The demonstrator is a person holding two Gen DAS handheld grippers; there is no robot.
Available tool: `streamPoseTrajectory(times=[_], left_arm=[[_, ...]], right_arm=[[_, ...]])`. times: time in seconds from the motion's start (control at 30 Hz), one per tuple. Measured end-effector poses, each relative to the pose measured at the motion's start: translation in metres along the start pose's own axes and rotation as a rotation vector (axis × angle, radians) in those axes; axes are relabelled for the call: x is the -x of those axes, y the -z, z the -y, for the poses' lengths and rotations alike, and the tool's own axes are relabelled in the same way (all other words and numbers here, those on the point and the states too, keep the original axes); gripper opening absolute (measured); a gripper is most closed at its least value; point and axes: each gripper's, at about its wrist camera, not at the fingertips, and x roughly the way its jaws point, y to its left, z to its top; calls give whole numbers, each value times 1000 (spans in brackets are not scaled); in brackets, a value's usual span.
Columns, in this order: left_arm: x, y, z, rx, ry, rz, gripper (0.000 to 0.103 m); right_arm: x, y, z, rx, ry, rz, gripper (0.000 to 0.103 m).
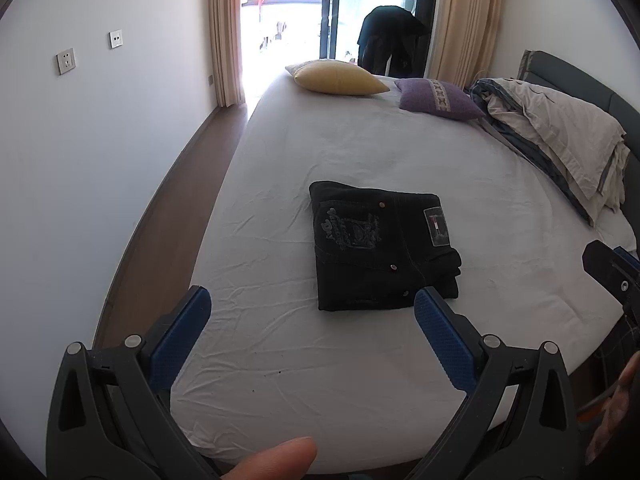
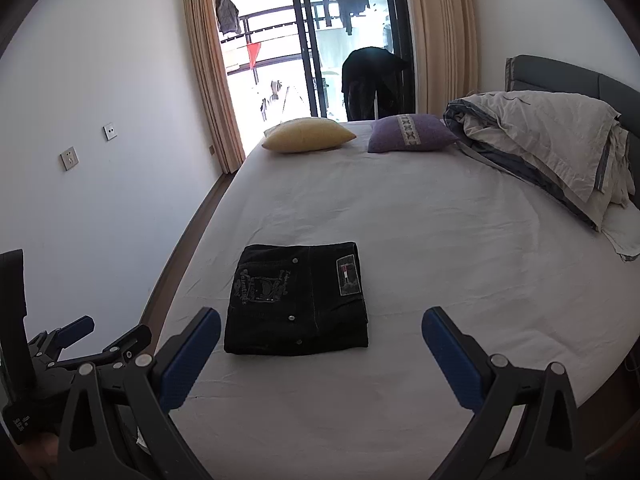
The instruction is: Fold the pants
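Black jeans (image 1: 380, 246) lie folded into a compact rectangle on the white bed sheet (image 1: 360, 152), back pocket embroidery and a label patch facing up. They also show in the right wrist view (image 2: 298, 300). My left gripper (image 1: 312, 320) is open and empty, held above the near part of the bed, just short of the jeans. My right gripper (image 2: 320, 340) is open and empty, also just short of the jeans. The left gripper's body shows at the left edge of the right wrist view (image 2: 76, 344).
A yellow pillow (image 2: 308, 134) and a purple pillow (image 2: 412, 133) lie at the far end of the bed. A folded duvet (image 2: 548, 148) is piled at the right by the headboard (image 2: 576, 80). A wall (image 2: 100, 80) and wooden floor strip (image 1: 160, 208) run along the left. A balcony door (image 2: 320, 40) stands behind.
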Motion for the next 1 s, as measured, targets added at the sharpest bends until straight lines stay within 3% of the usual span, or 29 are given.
streamPoseTrajectory(times=[1.0], left_arm=[[-20,4,6,-13,-6,-38,103]], right_arm=[[-19,8,2,2,-5,-56,103]])
